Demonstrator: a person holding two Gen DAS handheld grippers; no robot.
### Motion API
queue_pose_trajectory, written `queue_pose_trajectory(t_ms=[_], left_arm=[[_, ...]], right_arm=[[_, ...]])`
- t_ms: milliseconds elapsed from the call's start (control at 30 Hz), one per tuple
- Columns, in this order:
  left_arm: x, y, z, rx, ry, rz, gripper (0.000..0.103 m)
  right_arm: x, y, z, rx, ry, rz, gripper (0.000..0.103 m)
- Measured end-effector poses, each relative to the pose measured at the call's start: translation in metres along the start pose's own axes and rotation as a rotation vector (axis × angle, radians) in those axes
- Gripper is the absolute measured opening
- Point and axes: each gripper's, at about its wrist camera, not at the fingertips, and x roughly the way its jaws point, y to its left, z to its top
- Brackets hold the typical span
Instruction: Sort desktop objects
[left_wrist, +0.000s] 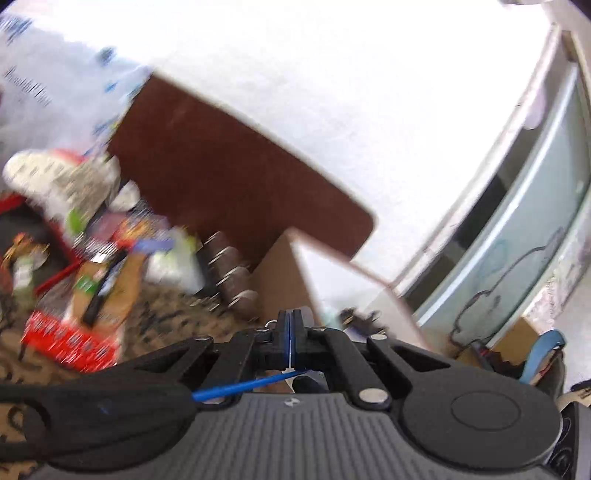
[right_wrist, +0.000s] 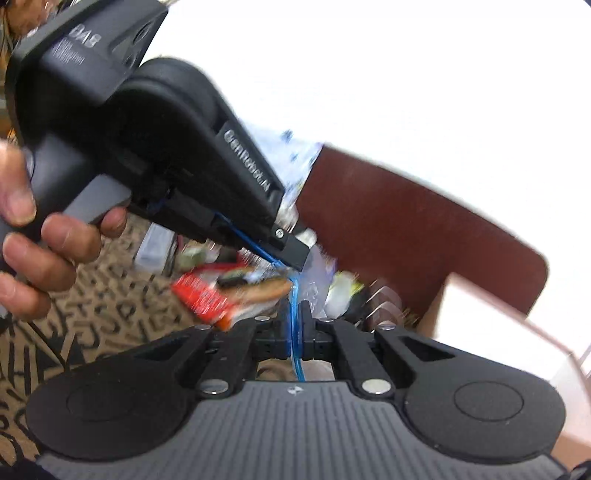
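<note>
Both grippers pinch same thin blue cord (right_wrist: 294, 325), likely keeping it taut and clear of clutter while sorting.

Left gripper (left_wrist: 291, 332): jaws pressed nearly together, cord trailing lower left.

Right gripper (right_wrist: 294, 332): jaws closed on cord at frame centre; cord runs up to other tool's tip.

Red packet (right_wrist: 201, 297) lies on patterned cloth (right_wrist: 110, 306), centre left.

Cardboard box (left_wrist: 284, 273) waits centre right.

A lived-in home: patterned tablecloth (left_wrist: 166, 310), brown chair (left_wrist: 236, 177), cluttered snack packets (left_wrist: 70, 339), glass cabinet (left_wrist: 532, 236).
</note>
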Motion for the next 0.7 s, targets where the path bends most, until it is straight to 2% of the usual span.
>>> queue_pose_trajectory(t_ms=[133,300,433,700], left_arm=[[0.017,-0.034,0.014,0.025,-0.016,-0.07,0.0],[0.06,-0.076,0.021,0.062,0.002,-0.15,0.0],[0.106,-0.099,0.019,0.054,0.057,-0.208,0.0],[0.197,-0.12,-0.008,0.008,0.193,-0.26,0.0]], right_arm=[[-0.013,-0.029,0.011,-0.041,-0.033,-0.08,0.0],[-0.019,-0.078,0.007,-0.045,-0.029,-0.178,0.0],[-0.021,-0.116,-0.006,-0.053,0.01,-0.25,0.0],[-0.01,-0.174,-0.056,-0.069,0.142,-0.329,0.0]])
